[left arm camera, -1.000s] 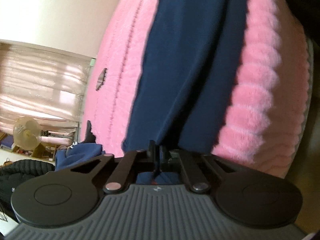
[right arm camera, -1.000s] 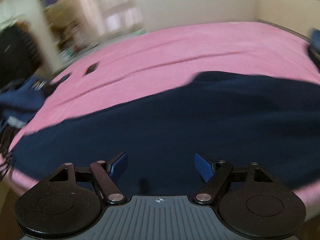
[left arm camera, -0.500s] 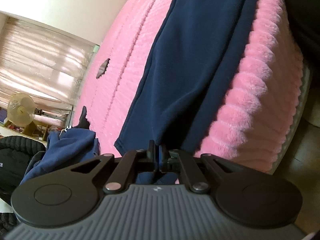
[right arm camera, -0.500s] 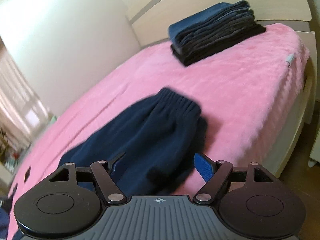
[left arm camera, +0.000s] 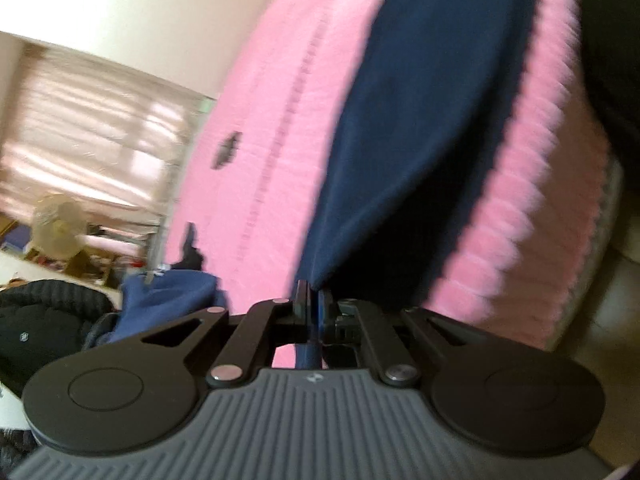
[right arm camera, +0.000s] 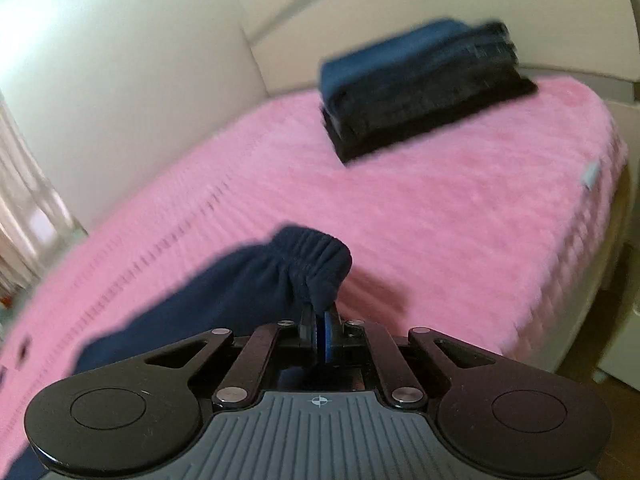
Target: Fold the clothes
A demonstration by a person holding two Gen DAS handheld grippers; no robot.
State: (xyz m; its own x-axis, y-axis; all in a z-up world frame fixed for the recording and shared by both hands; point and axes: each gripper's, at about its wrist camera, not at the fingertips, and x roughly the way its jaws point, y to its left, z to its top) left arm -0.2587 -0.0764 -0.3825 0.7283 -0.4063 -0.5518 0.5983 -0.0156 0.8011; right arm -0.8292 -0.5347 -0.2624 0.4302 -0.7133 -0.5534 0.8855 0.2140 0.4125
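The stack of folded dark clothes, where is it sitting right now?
In the right wrist view, the stack of folded dark clothes sits on the fluffy pink blanket at the upper right, near the cream headboard.

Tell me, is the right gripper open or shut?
Shut: the right gripper has its jaws pinched on the navy garment at its elastic hem.

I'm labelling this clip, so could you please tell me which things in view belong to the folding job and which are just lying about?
Part of the job:
- navy garment, pinched at both ends
- left gripper, shut on it
- right gripper, shut on its elastic cuff
- pink bedspread, the folding surface
- folded stack

Lying about:
- blue clothing heap
- black jacket
- fan
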